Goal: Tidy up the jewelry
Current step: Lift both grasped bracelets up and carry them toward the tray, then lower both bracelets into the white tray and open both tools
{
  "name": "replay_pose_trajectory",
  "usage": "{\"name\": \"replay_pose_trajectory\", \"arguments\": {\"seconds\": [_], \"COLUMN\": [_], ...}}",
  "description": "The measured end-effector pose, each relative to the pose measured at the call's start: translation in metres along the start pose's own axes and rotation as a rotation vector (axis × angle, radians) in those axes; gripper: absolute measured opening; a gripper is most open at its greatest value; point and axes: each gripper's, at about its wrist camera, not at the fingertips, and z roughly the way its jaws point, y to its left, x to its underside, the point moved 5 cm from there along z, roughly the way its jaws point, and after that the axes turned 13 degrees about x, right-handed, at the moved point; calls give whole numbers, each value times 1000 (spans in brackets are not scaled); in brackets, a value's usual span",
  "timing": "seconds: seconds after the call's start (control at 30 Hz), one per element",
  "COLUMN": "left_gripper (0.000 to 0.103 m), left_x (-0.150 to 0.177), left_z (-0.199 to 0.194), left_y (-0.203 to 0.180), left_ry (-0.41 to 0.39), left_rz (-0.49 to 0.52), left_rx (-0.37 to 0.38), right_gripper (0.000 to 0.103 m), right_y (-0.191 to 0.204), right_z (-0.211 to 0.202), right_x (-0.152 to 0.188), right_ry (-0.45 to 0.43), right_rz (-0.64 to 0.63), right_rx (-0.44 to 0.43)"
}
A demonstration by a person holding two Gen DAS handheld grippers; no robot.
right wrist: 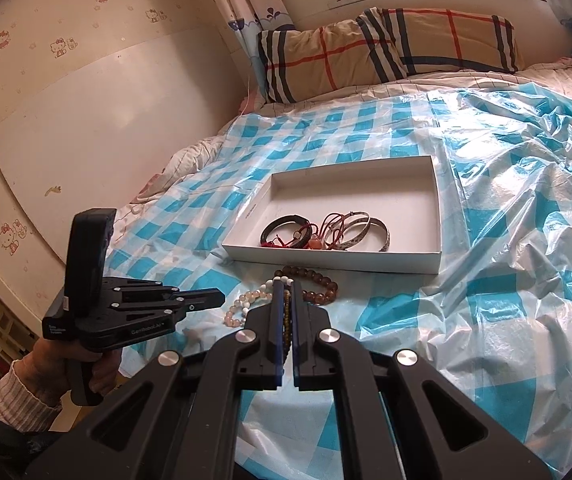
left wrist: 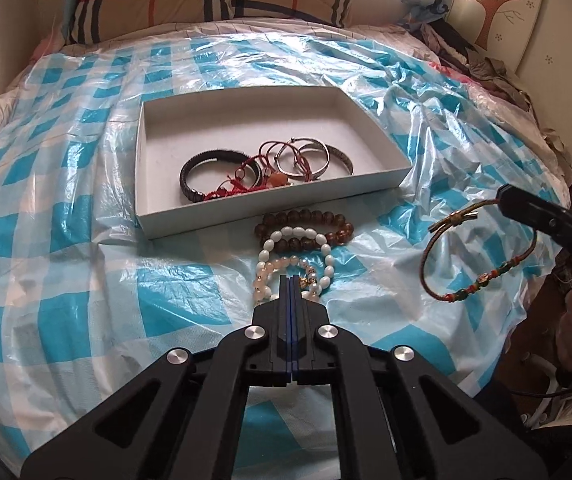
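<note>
While I carried the cord bracelet [left wrist: 482,256] pinched in the closed right gripper [right wrist: 284,300], I judged it best to clear the near wall of the white box [left wrist: 366,188] on the bed [left wrist: 65,240], then release low. Three beaded bracelets [left wrist: 302,228] lay outside; about five pieces sat inside. My left gripper [left wrist: 290,286] was closed, empty.

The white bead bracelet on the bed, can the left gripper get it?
Probably yes. The left gripper hovers right by the white bead bracelet, and nothing covers it. But its fingers are shut, so they must open first, and the bracelet lies tangled with the pink bracelet and brown bracelet.
</note>
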Motion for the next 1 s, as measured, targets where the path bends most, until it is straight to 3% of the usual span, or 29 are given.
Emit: {"name": "replay_pose_trajectory", "arguments": {"seconds": [0.13,0.27,0.3,0.33,0.37,0.4,0.43,0.5,0.77,1.0], "left_gripper": [0,7,28,58,61,60,36,7,7,7], "left_x": [-18,-14,-10,-5,0,7,12,15,-9,-36], "left_z": [-14,-1,6,13,21,31,40,44,8,-10], "left_y": [-6,6,10,15,19,24,29,33,10,3], "left_ry": [-39,11,28,41,44,62,82,81,-11,-64], "left_rz": [19,16,11,9,13,9,-9,-67,-54,-39], "left_rx": [-6,-55,-60,-67,-79,-92,-85,-32,48,71], "right_gripper": [4,4,4,4,4,4,4,4,4,4], "right_y": [2,3,3,3,3,2,2,1,0,1], "right_z": [3,6,7,9,11,12,13,13,15,22], "right_x": [-9,-12,-12,-11,-10,-9,-8,-7,-14,-27], "right_ry": [-13,-16,-14,-10,-6,-2,1,2,-11,-32], "right_rz": [5,5,6,6,7,9,11,12,19,26], "right_rx": [-5,-13,-15,-15,-16,-16,-16,-14,-18,-20]}}
